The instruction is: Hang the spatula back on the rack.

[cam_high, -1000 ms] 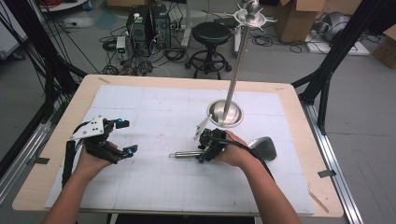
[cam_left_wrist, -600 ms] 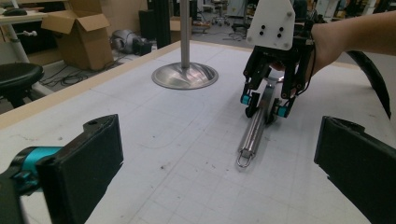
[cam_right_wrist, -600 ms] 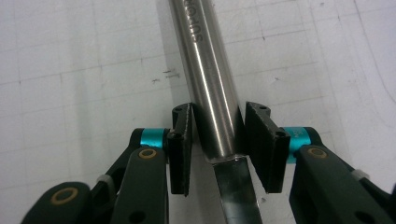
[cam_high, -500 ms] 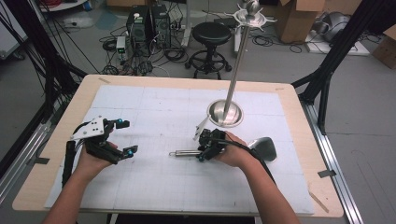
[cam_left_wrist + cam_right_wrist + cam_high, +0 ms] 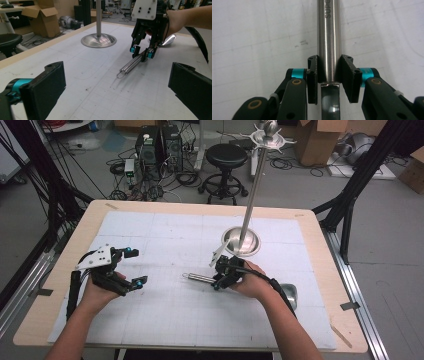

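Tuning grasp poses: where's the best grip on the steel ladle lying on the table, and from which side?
Grip the ladle on its round, straight handle, near the bowl end, coming from above with jaws across it. It lies flat on the table, so both sides are free. The right gripper is shut on it there.

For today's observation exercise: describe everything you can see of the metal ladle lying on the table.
The ladle looks like polished steel, with a round tubular handle bearing stamped letters, a wire hanging loop at its free end, and a shiny bowl behind the person's right wrist. It lies flat on the white gridded mat, in front of the stand's round base and apart from it. The right gripper is shut on the handle where tube meets flat neck, its jaws having just closed.
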Demonstrator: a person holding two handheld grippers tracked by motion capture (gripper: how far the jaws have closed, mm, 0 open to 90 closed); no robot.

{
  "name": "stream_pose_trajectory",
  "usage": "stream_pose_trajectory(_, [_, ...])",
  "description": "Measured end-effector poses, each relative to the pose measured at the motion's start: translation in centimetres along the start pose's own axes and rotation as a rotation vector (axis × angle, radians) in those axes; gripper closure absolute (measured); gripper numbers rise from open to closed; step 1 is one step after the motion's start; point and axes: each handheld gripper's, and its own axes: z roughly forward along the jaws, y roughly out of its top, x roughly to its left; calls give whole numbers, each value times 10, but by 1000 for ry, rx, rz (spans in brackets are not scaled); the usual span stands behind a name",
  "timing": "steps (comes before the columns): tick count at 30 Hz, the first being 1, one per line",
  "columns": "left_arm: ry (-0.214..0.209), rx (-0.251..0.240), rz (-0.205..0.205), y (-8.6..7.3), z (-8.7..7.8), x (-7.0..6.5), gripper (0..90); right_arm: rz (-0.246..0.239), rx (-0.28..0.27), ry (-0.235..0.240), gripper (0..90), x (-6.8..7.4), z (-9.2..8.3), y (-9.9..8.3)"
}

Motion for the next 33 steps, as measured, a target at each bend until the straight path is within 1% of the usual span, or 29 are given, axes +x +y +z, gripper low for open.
stream_pose_trajectory(2, [2,0,0,0,0,0,17,-1,-30,-4,695,0,-8,-1])
stream_pose_trajectory(5, [3,-2,-1,0,0,0,17,-1,-91,-14,695,1,-27,-4])
stream_pose_trajectory(6, [3,-3,0,0,0,0,17,7,-112,-21,695,1,-34,-5])
stream_pose_trajectory(8, [-2,-3,-3,0,0,0,17,15,-157,-32,695,2,-49,-9])
stream_pose_trajectory(13, [5,-11,-3,1,-1,0,17,28,-267,-66,695,1,-83,-22])
stream_pose_trajectory(16, [8,-13,-5,1,-1,0,17,28,-288,-86,695,3,-100,-24])
stream_pose_trajectory(18, [6,-11,-4,1,-1,0,17,16,-308,-102,695,4,-110,-24])
stream_pose_trajectory(20, [7,-10,-4,1,-1,0,17,12,-327,-108,695,5,-119,-23])
stream_pose_trajectory(21, [6,-10,-4,1,-1,0,17,12,-340,-115,695,5,-122,-23])
stream_pose_trajectory(26, [6,-10,-2,1,-1,0,17,2,-371,-130,695,5,-136,-22])
stream_pose_trajectory(30, [7,-13,-3,1,-1,0,17,15,-414,-125,695,4,-146,-23])
stream_pose_trajectory(31, [9,-12,-5,1,-1,0,17,10,-425,-125,696,2,-148,-24])
stream_pose_trajectory(32, [6,-11,-3,1,-1,0,17,22,-427,-123,696,3,-151,-25])
stream_pose_trajectory(33, [7,-10,-3,1,-1,0,17,22,-437,-127,695,1,-155,-25])
